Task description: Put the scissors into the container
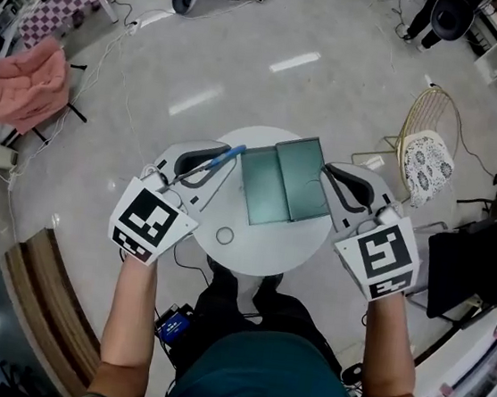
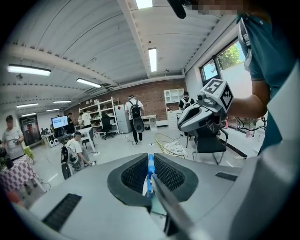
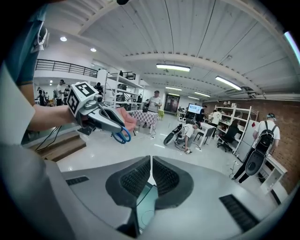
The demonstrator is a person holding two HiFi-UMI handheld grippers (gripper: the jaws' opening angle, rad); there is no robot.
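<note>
Scissors [image 1: 224, 156] are clamped in the left tongs [image 1: 210, 163], handles poking ahead, just beside the open container [image 1: 284, 181] for dropping in. The right tongs [image 1: 342, 185], closed and empty, flank its far side.

Blue-handled scissors [image 1: 221, 158] held aloft, just left of green container [image 1: 284, 188].

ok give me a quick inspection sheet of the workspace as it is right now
surface: round white table
job's things: scissors held above the table edge; green container on the table
clutter: small ring on the table
grippers: left tool shut on the scissors; right tool shut, empty
cables: white cable on the floor beyond the table
surroundings: wire chair, pink cloth, people further off
</note>
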